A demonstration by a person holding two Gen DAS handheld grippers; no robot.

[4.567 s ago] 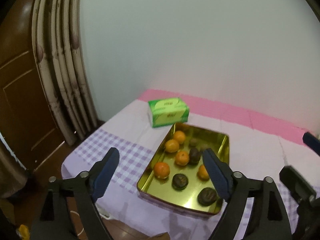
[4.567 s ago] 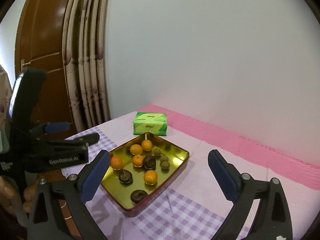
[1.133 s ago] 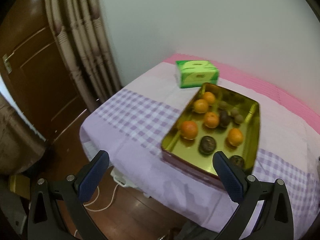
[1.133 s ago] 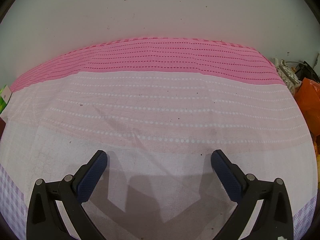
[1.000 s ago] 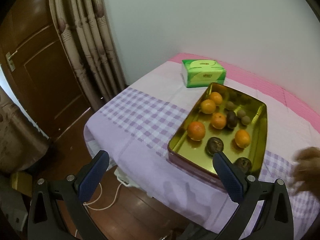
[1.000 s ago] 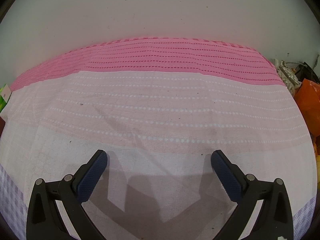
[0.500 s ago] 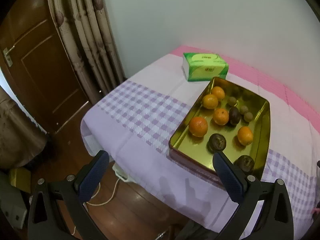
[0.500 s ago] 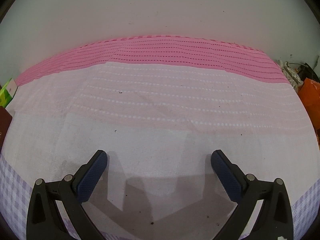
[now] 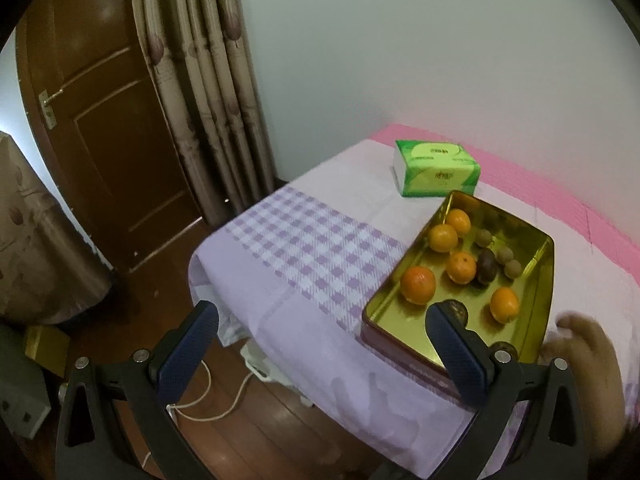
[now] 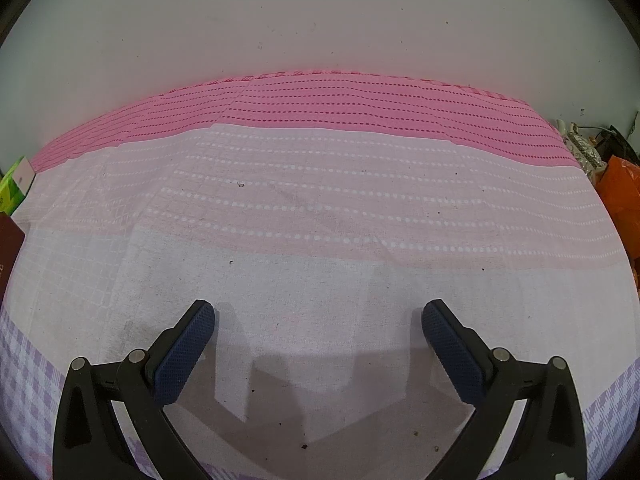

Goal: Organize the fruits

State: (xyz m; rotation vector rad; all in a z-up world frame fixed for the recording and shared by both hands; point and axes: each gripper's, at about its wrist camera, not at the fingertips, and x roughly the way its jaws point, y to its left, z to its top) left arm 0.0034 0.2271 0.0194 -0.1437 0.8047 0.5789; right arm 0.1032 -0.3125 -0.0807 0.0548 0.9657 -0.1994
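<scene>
A gold tin tray (image 9: 540, 280) stands on the table near its front left corner and holds several oranges (image 9: 418, 285), dark passion fruits (image 9: 487, 265) and small brown round fruits (image 9: 513, 269). My left gripper (image 9: 320, 322) hangs open off the table's near edge, above the floor, short of the tray; its right finger overlaps one dark fruit. My right gripper (image 10: 318, 318) is open and empty, low over bare cloth on another part of the table. No fruit shows in the right wrist view, only a maroon sliver of the tray's side (image 10: 8, 240) at the left edge.
A green tissue pack (image 9: 436, 168) lies just behind the tray, its corner (image 10: 14, 184) also in the right wrist view. A blurred hand (image 9: 588, 364) is by the tray's near right corner. A wall runs behind the table; curtains (image 9: 200, 92), a door and floor cables lie left. Orange bag (image 10: 624, 200) at far right.
The left gripper has swung left and back, so the tray sits farther right in its view. A hand has come in at the right. The right gripper has sunk slightly lower over the cloth.
</scene>
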